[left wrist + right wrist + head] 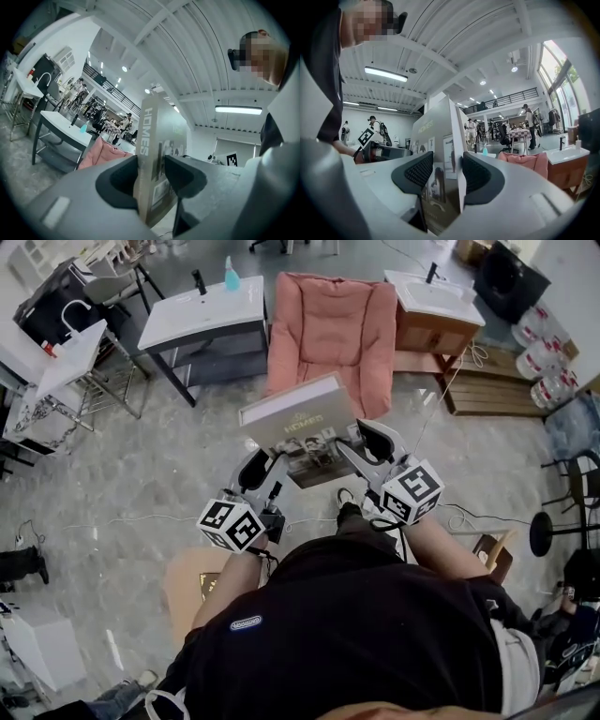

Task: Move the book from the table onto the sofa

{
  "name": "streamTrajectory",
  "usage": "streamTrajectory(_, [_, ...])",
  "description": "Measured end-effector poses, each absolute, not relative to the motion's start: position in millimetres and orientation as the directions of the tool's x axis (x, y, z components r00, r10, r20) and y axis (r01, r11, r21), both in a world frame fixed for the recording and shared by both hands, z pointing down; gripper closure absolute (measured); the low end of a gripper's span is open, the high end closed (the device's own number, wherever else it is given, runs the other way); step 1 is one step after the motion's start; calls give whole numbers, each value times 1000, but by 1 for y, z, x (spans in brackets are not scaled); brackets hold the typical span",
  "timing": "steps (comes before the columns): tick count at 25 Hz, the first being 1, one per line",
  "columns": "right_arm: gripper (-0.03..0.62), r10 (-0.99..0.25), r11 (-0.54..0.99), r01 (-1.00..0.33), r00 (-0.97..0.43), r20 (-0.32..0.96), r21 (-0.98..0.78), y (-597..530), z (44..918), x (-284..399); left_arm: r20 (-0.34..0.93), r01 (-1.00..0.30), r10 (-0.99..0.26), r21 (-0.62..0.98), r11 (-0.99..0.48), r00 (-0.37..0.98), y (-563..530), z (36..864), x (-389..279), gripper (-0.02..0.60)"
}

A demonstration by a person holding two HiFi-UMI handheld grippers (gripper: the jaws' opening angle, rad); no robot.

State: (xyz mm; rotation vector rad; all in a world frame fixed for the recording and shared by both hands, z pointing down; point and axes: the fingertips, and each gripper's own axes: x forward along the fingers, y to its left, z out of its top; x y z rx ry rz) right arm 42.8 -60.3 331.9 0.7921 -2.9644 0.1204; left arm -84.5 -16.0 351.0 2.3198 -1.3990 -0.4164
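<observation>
One pink sofa (pixel 333 334), on the floor ahead of the person; seat bare, nothing laid on it yet. One hardback book (pixel 298 413), titled "HOMES", held in the air clear of any surface, just short of the sofa's front edge. Two grippers: left gripper (pixel 270 465), jaws narrowed and clamped on the book's near left part; right gripper (pixel 361 448), jaws likewise clamped on its near right part. Status, as judged: pick-up done; final approach, set-down on the seat and release outstanding.
</observation>
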Motion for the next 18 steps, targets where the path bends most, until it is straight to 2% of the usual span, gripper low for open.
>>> streamTrajectory(10, [378, -398, 910, -402, -915, 62, -100, -92, 373, 29, -38, -834, -933, 438, -337, 357, -39, 378, -99, 403])
streamTrajectory(18, [379, -396, 898, -402, -916, 71, -179, -172, 360, 25, 8, -838, -934, 445, -316, 356, -119, 358, -105, 403])
